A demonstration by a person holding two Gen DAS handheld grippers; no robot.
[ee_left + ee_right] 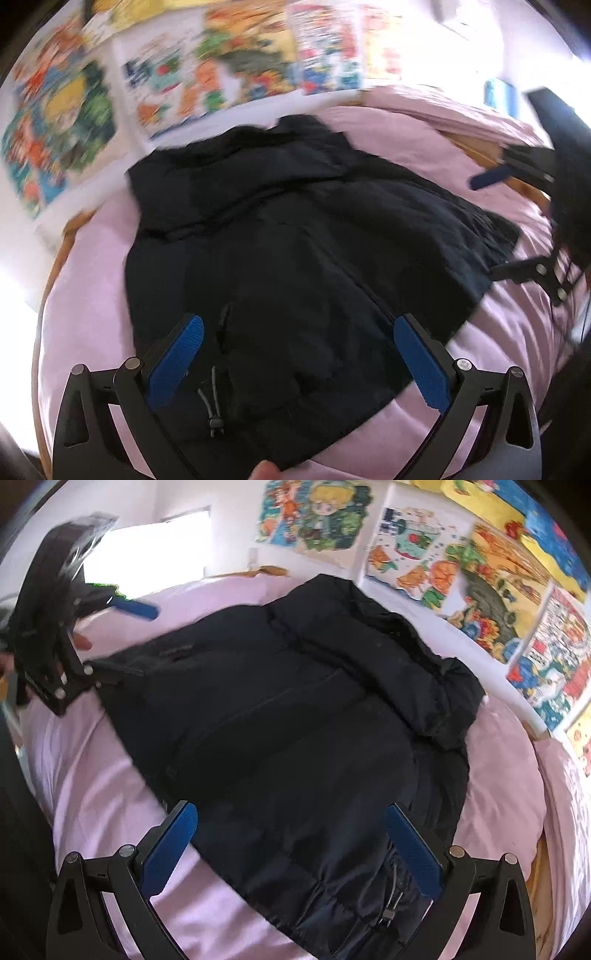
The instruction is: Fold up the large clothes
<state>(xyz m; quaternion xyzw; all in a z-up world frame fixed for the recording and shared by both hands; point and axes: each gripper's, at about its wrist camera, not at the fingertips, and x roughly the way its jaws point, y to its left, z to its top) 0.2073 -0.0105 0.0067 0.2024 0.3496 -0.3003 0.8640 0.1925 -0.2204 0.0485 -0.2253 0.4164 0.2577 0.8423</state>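
Note:
A black puffer jacket (295,236) lies spread on a pink bed sheet (498,332); it also shows in the right wrist view (295,716). My left gripper (297,332) is open above the jacket's hem, near a drawstring toggle (216,413). My right gripper (291,825) is open above the jacket's lower part. In the left wrist view the right gripper (491,221) is at the jacket's right edge, jaws apart. In the right wrist view the left gripper (125,638) is at the jacket's left edge, jaws apart.
The pink sheet (110,794) covers a bed with a wooden frame (55,258). Colourful cartoon posters (480,572) hang on the white wall behind the bed. A bright window (147,557) is at the far left in the right wrist view.

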